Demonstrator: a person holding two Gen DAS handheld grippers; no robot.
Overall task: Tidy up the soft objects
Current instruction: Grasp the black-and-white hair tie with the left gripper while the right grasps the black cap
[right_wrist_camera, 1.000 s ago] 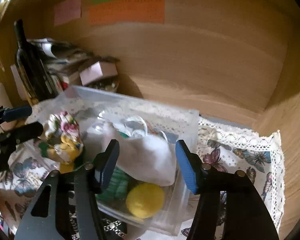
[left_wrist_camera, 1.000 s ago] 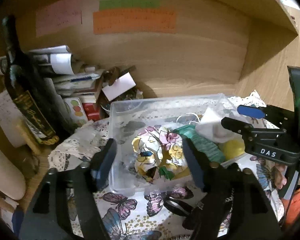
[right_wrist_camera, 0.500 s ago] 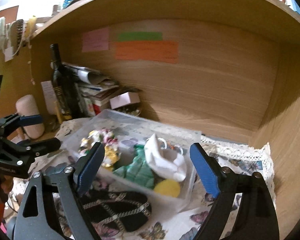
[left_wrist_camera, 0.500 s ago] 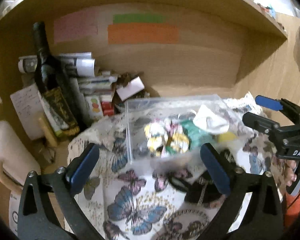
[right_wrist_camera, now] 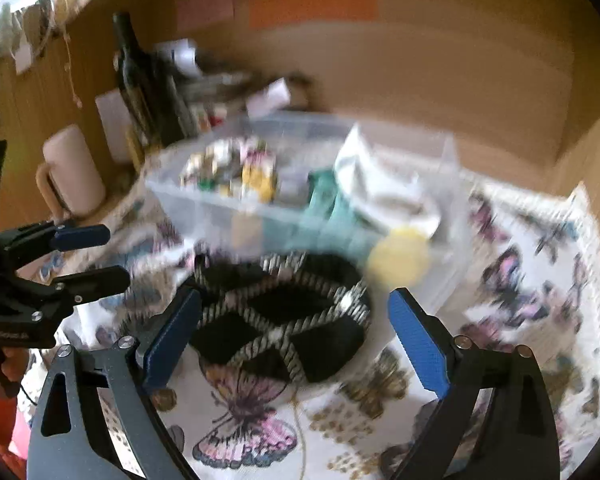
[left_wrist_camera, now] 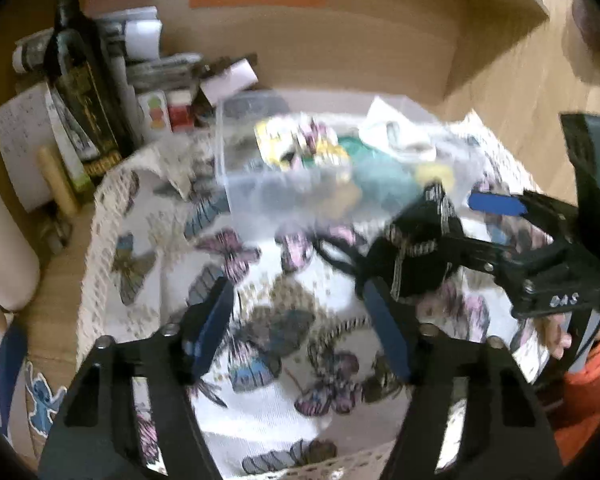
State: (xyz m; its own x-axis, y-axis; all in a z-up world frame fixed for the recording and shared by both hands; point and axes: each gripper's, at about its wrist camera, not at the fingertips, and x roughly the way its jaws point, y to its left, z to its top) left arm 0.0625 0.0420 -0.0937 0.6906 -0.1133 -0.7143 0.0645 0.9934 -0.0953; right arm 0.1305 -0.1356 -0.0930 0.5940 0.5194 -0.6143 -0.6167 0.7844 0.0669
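A clear plastic bin on the butterfly cloth holds a floral soft toy, a green cloth, a white cloth and a yellow ball. A black pouch with silver cord trim lies on the cloth in front of the bin. My right gripper is open, its jaws on either side of the pouch. My left gripper is open and empty over the cloth, left of the pouch.
A dark bottle, stacked papers and boxes and a pale mug stand at the back left. Wooden shelf walls close the back and right. Butterfly cloth covers the desk.
Both grippers have pulled back from the bin and dropped lower. The right gripper now straddles the black pouch. The items stay in the bin.
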